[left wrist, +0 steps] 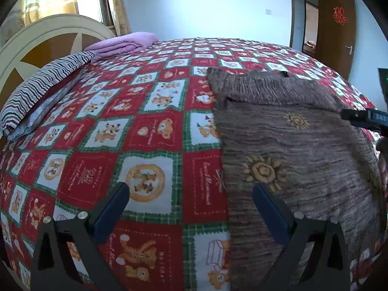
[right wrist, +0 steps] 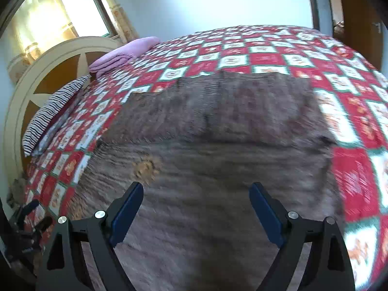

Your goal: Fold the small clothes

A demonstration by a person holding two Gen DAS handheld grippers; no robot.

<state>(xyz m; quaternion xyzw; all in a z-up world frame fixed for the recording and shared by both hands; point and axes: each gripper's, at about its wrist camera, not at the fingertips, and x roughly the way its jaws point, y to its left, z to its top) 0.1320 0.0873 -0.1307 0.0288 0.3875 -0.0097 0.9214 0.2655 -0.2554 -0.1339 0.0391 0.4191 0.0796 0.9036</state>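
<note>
Bed [left wrist: 150, 131] has a brown garment [left wrist: 291, 145] spread flat; striped pillow [left wrist: 41, 89] and purple blanket [left wrist: 121, 44] sit well beyond it by the headboard.

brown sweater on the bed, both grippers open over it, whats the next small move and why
Probably lower the left gripper onto the near left edge of the brown sweater and close. That edge runs between its open fingers, nothing is gripped, and the sweater lies spread on the checked bedspread with its far part already folded over. The right gripper hangs open above its middle.
</note>
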